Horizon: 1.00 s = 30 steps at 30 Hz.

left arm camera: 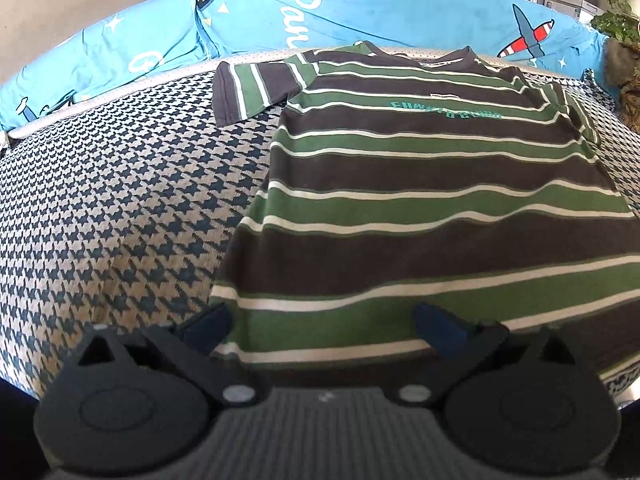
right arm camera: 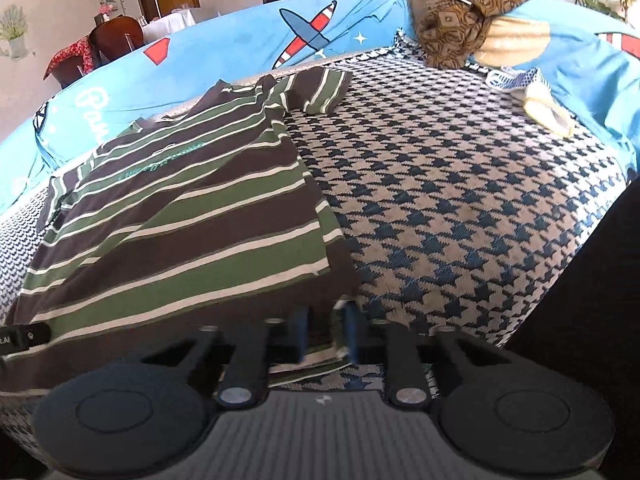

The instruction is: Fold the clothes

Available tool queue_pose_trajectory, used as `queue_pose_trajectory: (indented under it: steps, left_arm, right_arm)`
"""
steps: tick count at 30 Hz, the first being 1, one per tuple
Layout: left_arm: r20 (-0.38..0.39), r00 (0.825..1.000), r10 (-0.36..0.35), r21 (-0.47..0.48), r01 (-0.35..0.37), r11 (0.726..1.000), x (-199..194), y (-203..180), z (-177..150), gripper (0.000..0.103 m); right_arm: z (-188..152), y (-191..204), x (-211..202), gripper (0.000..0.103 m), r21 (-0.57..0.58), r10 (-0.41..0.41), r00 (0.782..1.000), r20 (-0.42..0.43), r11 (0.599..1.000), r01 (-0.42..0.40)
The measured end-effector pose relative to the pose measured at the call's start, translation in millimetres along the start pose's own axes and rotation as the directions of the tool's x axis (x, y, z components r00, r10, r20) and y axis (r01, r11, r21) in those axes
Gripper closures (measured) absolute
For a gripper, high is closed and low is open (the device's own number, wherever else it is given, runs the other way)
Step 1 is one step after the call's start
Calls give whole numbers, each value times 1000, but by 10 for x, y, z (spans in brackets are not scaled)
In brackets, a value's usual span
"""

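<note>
Green, dark brown and thin white stripes run across the short-sleeved T-shirt (left arm camera: 420, 184), which lies front up and spread flat on a blue-and-beige houndstooth cover (left arm camera: 120, 208), its collar toward a bright blue sheet (left arm camera: 360, 12) printed with aeroplanes and white lettering. Teal lettering crosses the chest. In the left wrist view, one sleeve (left arm camera: 256, 88) stretches out flat to the left, while the body widens toward the camera with soft ripples near the hem. The left gripper (left arm camera: 320, 326) has its jaws spread wide over the hem's left corner, one blue finger (left arm camera: 208, 326) on the cover just outside the side seam, the other on the cloth; nothing is pinched. In the right wrist view the shirt fills the left half, its other sleeve (right arm camera: 320, 92) angled outward and its side edge slightly doubled under. The right gripper (right arm camera: 324, 334) has its jaws nearly together, clamping the hem's right corner between the blue pads. Farther right, a brown patterned cushion (right arm camera: 456, 16) sits against the blue sheet.
</note>
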<state>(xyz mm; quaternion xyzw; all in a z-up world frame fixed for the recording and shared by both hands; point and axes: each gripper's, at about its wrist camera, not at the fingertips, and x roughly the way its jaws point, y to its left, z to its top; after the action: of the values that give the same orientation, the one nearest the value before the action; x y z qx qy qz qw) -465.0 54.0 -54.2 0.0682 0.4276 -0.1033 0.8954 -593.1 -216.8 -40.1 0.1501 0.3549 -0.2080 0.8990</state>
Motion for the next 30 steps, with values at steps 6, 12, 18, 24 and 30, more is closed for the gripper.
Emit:
queue_pose_trajectory:
  steps: [6, 12, 18, 24, 30]
  left_arm:
    - [0, 1000, -23, 11, 23, 1000, -39, -38, -25, 0]
    - [-3, 1000, -29, 51, 29, 998, -51, -134, -61, 0]
    - [-12, 999, -31, 58, 32, 998, -60, -134, -99, 0]
    - [-13, 1000, -25, 61, 25, 998, -53, -141, -106, 0]
    - [-20, 1000, -18, 66, 20, 998, -30, -150, -109, 0]
  right_arm:
    - [25, -71, -110, 98, 0, -112, 993, 35, 994, 112]
    - [11, -87, -77, 99, -21, -175, 984, -9, 984, 175]
    - [-23, -82, 20, 102, -49, -250, 966, -61, 968, 247]
    - [-10, -101, -148, 102, -1, -185, 982, 26, 983, 186]
    - [14, -14, -176, 99, -27, -100, 993, 54, 994, 102]
